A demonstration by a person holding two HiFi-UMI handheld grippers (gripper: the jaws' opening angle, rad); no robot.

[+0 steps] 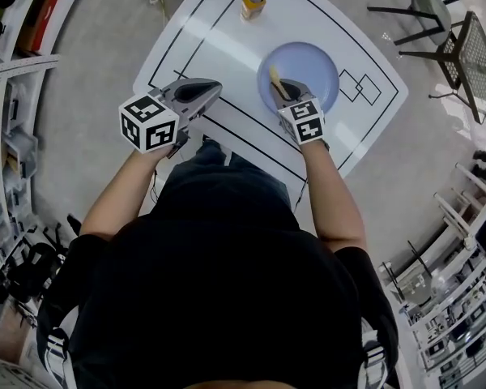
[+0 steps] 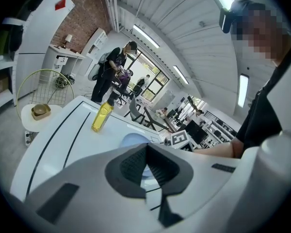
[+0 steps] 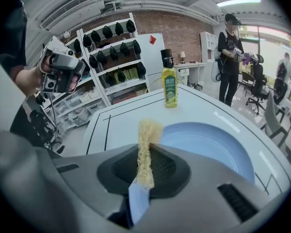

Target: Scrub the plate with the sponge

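Note:
A pale blue plate (image 1: 301,73) (image 3: 211,147) lies on the white table (image 1: 219,47), right of its middle. My right gripper (image 1: 285,91) (image 3: 146,171) hovers over the plate's near rim, shut on a thin yellow sponge (image 1: 274,82) (image 3: 146,147) that stands on edge between its jaws. My left gripper (image 1: 196,94) (image 2: 146,171) is shut and holds nothing; it hangs over the table's near left part, apart from the plate (image 2: 135,141).
A yellow soap bottle (image 1: 253,2) (image 3: 170,88) (image 2: 102,115) stands at the table's far side. Black lines are marked on the tabletop. Chairs (image 1: 449,47) stand to the right, shelving (image 1: 8,120) to the left. A person (image 3: 230,62) stands beyond the table.

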